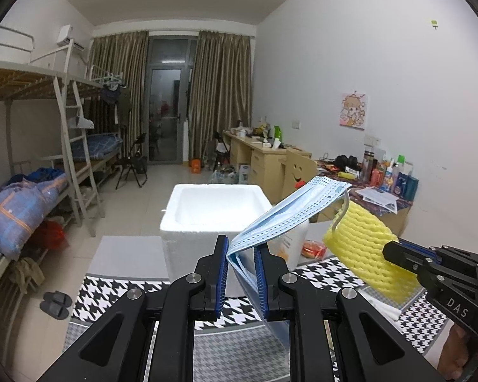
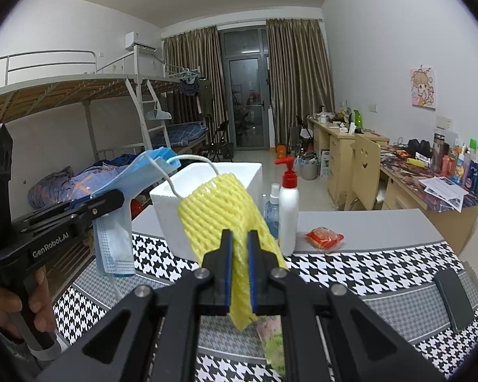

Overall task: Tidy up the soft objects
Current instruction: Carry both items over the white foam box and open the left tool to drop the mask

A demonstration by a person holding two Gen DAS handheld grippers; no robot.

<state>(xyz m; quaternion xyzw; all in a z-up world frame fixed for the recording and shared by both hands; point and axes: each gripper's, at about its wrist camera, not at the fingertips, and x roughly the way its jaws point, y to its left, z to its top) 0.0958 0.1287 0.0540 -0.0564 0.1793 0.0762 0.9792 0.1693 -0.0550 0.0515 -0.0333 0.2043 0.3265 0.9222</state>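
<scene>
mask (image 1: 290, 213): light blue | foam net (image 2: 220, 210): yellow | box (image 1: 188, 222): white | cloth (image 2: 350, 267): black-white houndstooth

The left tool (image 1: 241, 248) is matte black, its two flat fingers lined with ribbed blue pads (image 1: 222, 273). Angular black linkage arms with long cut-out slots carry the fingers, joined by round silver pivot screws. The right tool (image 2: 239, 245) has the same build, with blue pads (image 2: 228, 270) and silver screws. Seen from the side, its body bears white "DAS" lettering; the left one reads "GenRobot.AI". Each has a black pistol-style handle, held in a hand (image 2: 36, 305).
</scene>
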